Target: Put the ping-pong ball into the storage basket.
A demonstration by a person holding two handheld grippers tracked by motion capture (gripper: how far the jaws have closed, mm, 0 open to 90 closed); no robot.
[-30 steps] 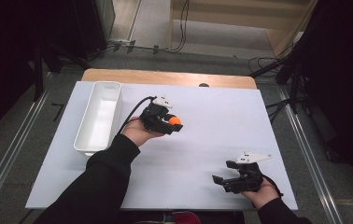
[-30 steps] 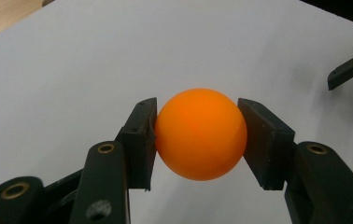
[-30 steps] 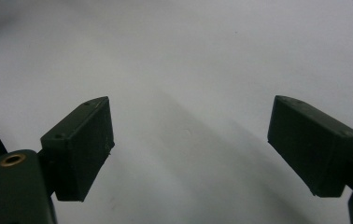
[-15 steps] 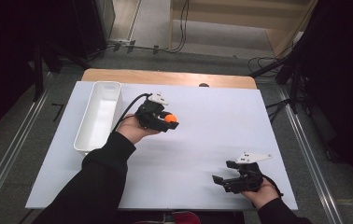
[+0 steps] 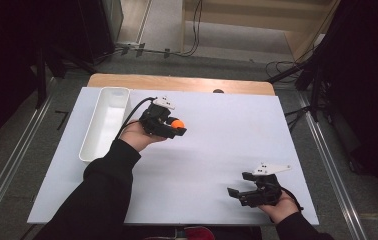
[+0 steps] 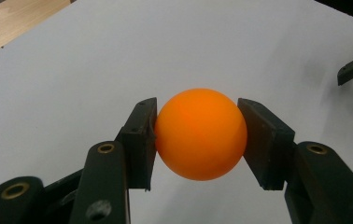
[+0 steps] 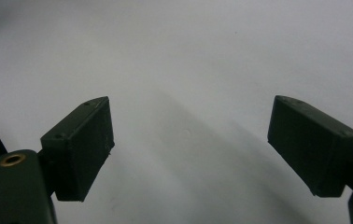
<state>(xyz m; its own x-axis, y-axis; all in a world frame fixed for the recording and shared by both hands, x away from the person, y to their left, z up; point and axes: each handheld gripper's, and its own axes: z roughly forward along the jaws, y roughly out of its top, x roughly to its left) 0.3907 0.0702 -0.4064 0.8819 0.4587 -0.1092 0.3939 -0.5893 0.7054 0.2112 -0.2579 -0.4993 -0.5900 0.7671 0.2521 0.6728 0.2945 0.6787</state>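
Note:
An orange ball [image 6: 201,133] is clamped between the two black pads of my left gripper [image 6: 198,135]. From above, that left gripper [image 5: 176,126] hangs over the white table, just right of the white tray [image 5: 97,145], with the orange ball [image 5: 177,123] at its tip. My right gripper [image 5: 237,194] rests near the table's front right corner, jaws wide apart and nothing between them. Up close, the right gripper [image 7: 191,144] has only bare white table surface between its fingers.
The long white tray lies along the table's left side and looks empty. A wooden strip [image 5: 177,84] runs along the far edge of the white table [image 5: 237,135]. Cables and dark stands lie on the floor beyond.
The left gripper with the orange ball has shifted a little to the left and away, toward the tray. The right gripper has stayed where it was.

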